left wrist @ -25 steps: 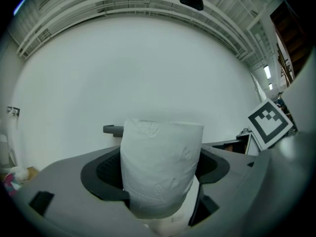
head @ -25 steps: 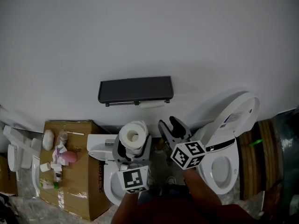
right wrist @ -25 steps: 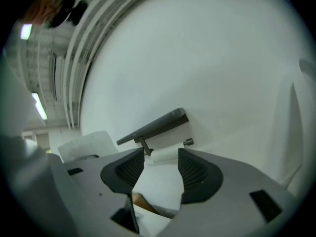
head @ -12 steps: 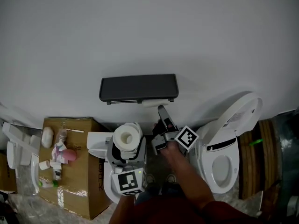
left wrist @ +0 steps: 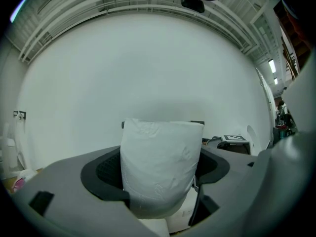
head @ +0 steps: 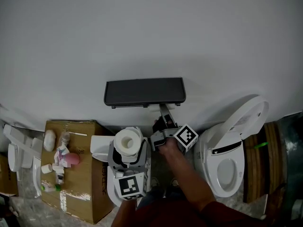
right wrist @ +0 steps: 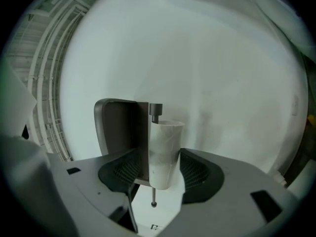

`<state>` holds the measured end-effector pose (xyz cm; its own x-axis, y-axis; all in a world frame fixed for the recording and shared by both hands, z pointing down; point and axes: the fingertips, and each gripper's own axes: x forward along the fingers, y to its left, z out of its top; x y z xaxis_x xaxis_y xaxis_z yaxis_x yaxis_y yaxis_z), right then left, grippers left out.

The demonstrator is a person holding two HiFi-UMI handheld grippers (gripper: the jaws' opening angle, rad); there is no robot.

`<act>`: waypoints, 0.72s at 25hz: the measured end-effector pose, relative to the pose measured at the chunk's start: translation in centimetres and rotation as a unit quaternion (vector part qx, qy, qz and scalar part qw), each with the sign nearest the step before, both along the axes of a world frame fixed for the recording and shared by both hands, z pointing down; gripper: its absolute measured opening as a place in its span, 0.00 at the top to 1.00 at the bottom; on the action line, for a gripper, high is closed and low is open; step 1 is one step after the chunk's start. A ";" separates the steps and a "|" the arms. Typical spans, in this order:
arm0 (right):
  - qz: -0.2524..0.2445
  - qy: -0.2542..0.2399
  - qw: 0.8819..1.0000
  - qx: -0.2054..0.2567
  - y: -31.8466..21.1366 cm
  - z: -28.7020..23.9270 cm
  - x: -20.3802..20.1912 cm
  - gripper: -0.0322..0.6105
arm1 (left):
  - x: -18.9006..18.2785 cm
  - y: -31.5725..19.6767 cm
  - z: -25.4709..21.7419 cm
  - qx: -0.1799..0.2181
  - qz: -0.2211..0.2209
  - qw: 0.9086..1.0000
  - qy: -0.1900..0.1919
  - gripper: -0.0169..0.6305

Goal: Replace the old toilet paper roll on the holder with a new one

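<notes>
A dark grey holder shelf hangs on the white wall, with a thin, nearly used-up old roll on the bar under it. My right gripper is turned on its side and reaches up to it. In the right gripper view the old roll stands on the bar beside the shelf, between the two jaws. The jaws are closing, and I see no pad pressing on it. My left gripper is lower left, shut on a full new toilet paper roll, which fills the left gripper view.
A white toilet with its lid raised stands at the right. Another white bowl lies under the left gripper. A cardboard box at the left carries several small toiletries. The person's sleeve fills the bottom middle.
The right gripper rolled onto its side and moved up and left to the holder, with its jaws now around the old roll. The left gripper with the new roll shifted slightly down and left.
</notes>
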<state>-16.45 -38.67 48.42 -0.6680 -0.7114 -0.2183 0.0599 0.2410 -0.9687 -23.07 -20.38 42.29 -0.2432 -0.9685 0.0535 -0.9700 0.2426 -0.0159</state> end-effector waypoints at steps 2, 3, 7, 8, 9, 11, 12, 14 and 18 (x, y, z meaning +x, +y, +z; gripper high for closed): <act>0.013 0.011 1.000 -0.003 -0.2 0.2 0.1 0.66 | -0.3 0.0 0.2 -0.001 0.000 1.000 0.000 0.30; 0.019 0.013 1.000 -0.004 -0.3 0.3 0.2 0.66 | -0.4 0.0 0.3 -0.002 -0.001 1.000 0.000 0.30; 0.027 0.006 1.000 -0.008 -0.5 0.5 0.3 0.66 | -0.7 -0.2 0.5 -0.004 0.001 1.000 0.000 0.30; 0.028 0.003 1.000 -0.010 -0.6 0.5 0.3 0.67 | -0.7 -0.2 0.4 -0.005 0.001 1.000 0.002 0.30; 0.031 0.004 0.999 -0.011 -0.7 0.5 0.5 0.67 | -0.7 -0.4 0.3 -0.005 0.000 1.000 0.003 0.30; 0.040 0.008 0.999 -0.013 -1.1 0.5 1.0 0.67 | -0.8 -0.5 0.3 -0.006 0.003 1.000 0.000 0.30; 0.044 0.007 0.999 -0.014 -1.2 0.5 1.3 0.67 | -0.8 -0.6 0.5 -0.007 0.004 1.000 -0.001 0.30; 0.054 0.004 0.998 -0.015 -1.5 0.4 2.1 0.67 | -0.8 -0.6 0.6 -0.005 0.007 1.000 -0.001 0.30; 0.072 0.004 0.997 -0.010 -2.1 0.3 3.8 0.67 | -0.4 -1.2 0.4 0.000 0.013 1.000 0.002 0.30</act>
